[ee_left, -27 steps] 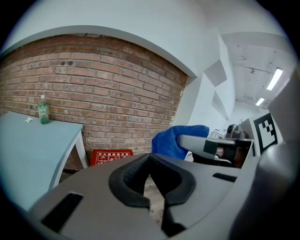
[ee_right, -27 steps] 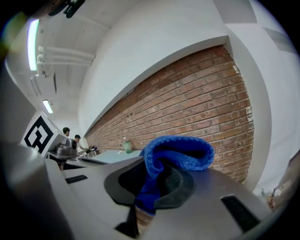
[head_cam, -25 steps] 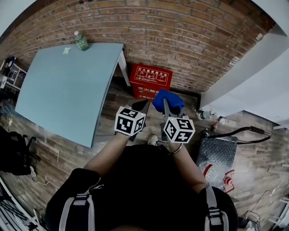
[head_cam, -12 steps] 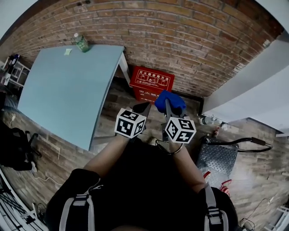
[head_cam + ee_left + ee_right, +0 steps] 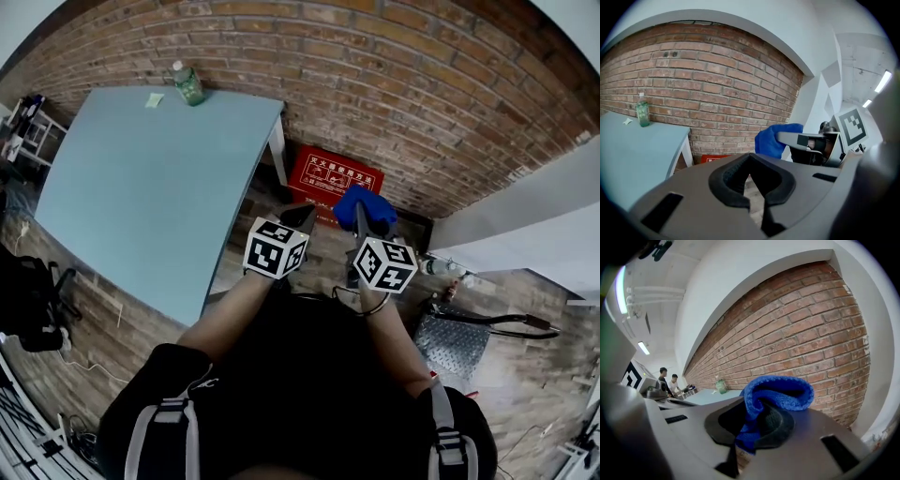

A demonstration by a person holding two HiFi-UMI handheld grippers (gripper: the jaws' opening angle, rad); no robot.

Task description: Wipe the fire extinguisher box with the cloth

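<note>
- Head view: the right gripper (image 5: 364,219) is clamped on the blue cloth (image 5: 366,202), which is bunched above the jaws (a wad ready to press flat, I judge).
- The red box (image 5: 336,175) sits on the floor against the brick wall (image 5: 394,84), beyond the cloth and not yet touched.
- The left gripper (image 5: 298,217) has its jaws drawn together on nothing and is held alongside, likely spare.
- A table (image 5: 141,187) with a bottle (image 5: 190,84) stands beside the box, and its leg (image 5: 278,159) crowds the box's left side.
</note>
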